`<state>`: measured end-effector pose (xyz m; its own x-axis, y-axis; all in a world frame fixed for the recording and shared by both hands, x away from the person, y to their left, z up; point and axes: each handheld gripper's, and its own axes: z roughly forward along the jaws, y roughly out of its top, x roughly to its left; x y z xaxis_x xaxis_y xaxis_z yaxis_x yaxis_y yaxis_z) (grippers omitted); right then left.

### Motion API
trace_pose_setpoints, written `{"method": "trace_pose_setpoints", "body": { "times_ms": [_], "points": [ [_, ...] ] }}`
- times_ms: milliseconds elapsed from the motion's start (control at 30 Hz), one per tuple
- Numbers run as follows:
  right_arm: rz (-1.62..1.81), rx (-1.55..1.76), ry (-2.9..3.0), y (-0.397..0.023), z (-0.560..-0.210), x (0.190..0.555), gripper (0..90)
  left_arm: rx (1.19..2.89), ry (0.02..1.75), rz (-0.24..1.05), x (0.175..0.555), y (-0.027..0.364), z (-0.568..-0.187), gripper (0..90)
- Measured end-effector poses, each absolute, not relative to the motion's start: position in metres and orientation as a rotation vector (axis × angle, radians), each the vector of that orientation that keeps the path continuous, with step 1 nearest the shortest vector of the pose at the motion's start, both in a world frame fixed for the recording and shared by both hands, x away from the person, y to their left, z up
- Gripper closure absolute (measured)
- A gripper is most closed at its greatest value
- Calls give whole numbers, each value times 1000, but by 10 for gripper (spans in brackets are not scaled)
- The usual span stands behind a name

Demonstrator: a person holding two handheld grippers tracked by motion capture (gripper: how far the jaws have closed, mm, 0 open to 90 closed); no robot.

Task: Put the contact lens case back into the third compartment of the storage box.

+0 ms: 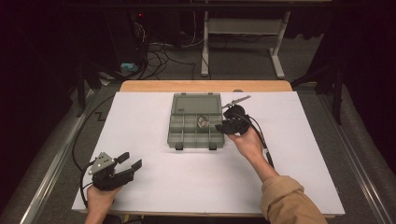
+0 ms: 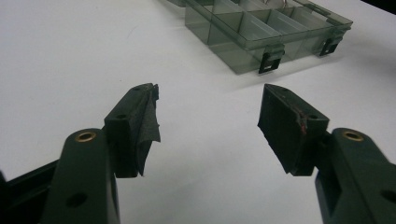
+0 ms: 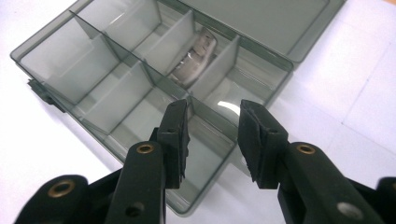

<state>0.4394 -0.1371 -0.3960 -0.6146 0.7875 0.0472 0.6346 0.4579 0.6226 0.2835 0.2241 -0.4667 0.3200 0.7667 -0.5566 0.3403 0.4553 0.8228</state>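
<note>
Left gripper: the left gripper (image 1: 125, 164) rests low at the near left corner of the white sheet (image 1: 154, 186), jaws spread wide with nothing between them; in the left gripper view only bare sheet lies between its pads (image 2: 145, 122).

Box, where it lies: the compartment box (image 1: 187, 133) sits at mid-table toward the far side, lid (image 1: 196, 104) thrown back flat behind the tray, two black latches (image 2: 270, 59) on the near wall. Its long axis runs across the table, left to right.

Thing in the box: a small curved, shiny piece (image 3: 195, 57) lies in one of the back-row compartments, right of centre; the high view shows it as a pale loop (image 1: 203, 122). What it is I cannot tell for sure; it may be a watch band or clip.

Right gripper: the right gripper (image 1: 223, 127) hangs over the right end of the tray, jaws part open and holding nothing, pointing leftward into the compartments.

Deciding relation: the shiny piece lies ahead of the right gripper's tips and one compartment farther in, its length running roughly along the jaws' line of sight. The right hand is far nearer than the left.

In the way: the upright dividers (image 3: 216, 60) flank the piece closely, so the jaws would likely have to drop between them.

Far right: a thin metal tool (image 1: 237, 99) lies beside the lid's corner.
</note>
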Motion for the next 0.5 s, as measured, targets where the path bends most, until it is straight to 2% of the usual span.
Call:
{"method": "trace_pose_setpoints", "body": {
  "times_ms": [500],
  "points": [
    [882, 1376, 2462, -147, -415, 451, 646, 1129, 1267, 360, 284, 223, -467, 373]
  ]
}}
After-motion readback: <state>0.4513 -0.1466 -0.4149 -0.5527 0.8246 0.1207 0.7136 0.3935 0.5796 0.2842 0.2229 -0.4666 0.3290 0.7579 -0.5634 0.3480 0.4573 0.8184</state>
